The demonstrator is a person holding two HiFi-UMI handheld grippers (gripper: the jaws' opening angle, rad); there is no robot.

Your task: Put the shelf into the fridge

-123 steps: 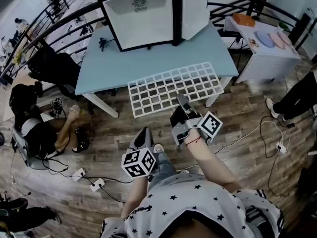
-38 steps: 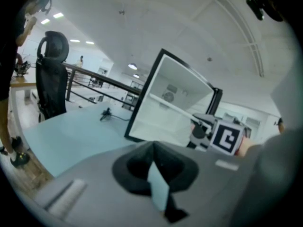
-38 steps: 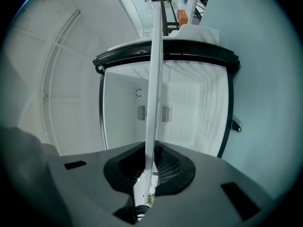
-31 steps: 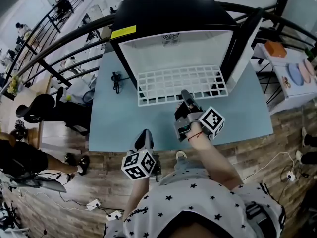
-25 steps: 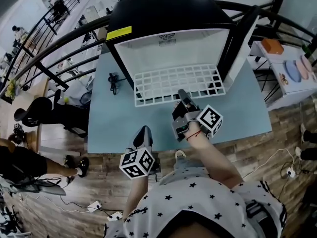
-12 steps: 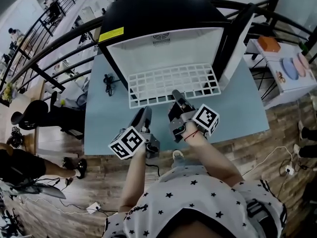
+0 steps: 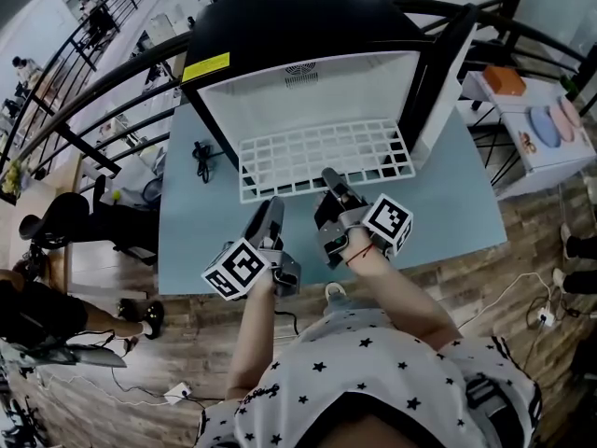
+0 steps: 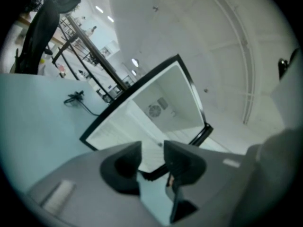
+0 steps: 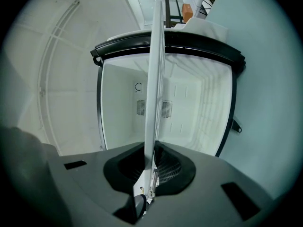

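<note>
jaws of right gripper pinch the shelf, long axis across the fridge; left gripper jaws just opened, empty.

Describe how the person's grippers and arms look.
The left gripper and right gripper have grey bodies, dark pads and a white cube each, with black square markers. The left gripper's jaws have just been opening, empty. Short-sleeved white shirt with black stars; red band on the right wrist.

Counted: one fridge, one wire shelf, one desk. Two tools in hand, namely left tool and right tool. Also noted on the desk: one black cable.
</note>
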